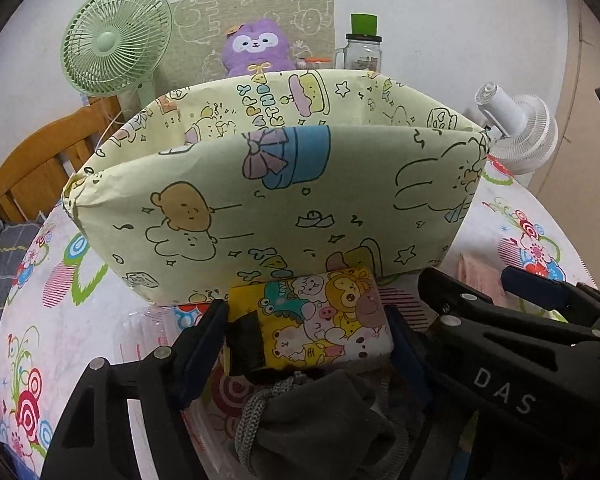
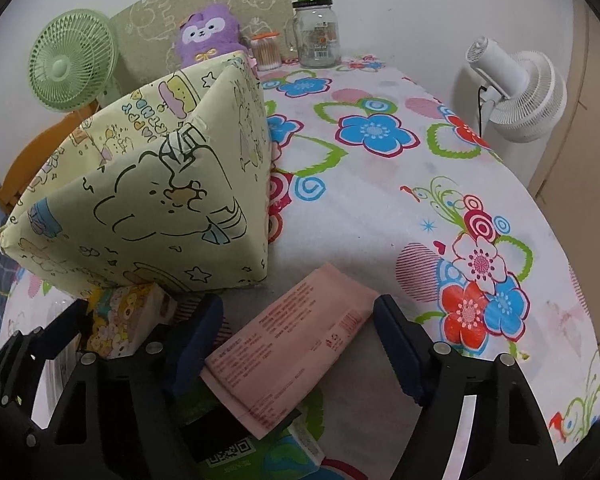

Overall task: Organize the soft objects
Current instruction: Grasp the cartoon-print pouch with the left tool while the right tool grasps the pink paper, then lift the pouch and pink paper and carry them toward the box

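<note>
As both hand-held grippers bracket soft packs, the left hand-held gripper (image 1: 306, 336) straddles the yellow cartoon-print tissue pack (image 1: 324, 316), jaws open; right hand-held gripper (image 2: 298, 340), open around the pink tissue pack (image 2: 288, 340). Next, squeeze, lift into the pale-green cartoon fabric bin (image 1: 276, 184) just ahead.

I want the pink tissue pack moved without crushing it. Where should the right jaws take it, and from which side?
Grip the pink tissue pack across its narrow width, on the two long edges, coming down from above. It lies flat and slanted on the tablecloth, and the right gripper already straddles it that way.
</note>
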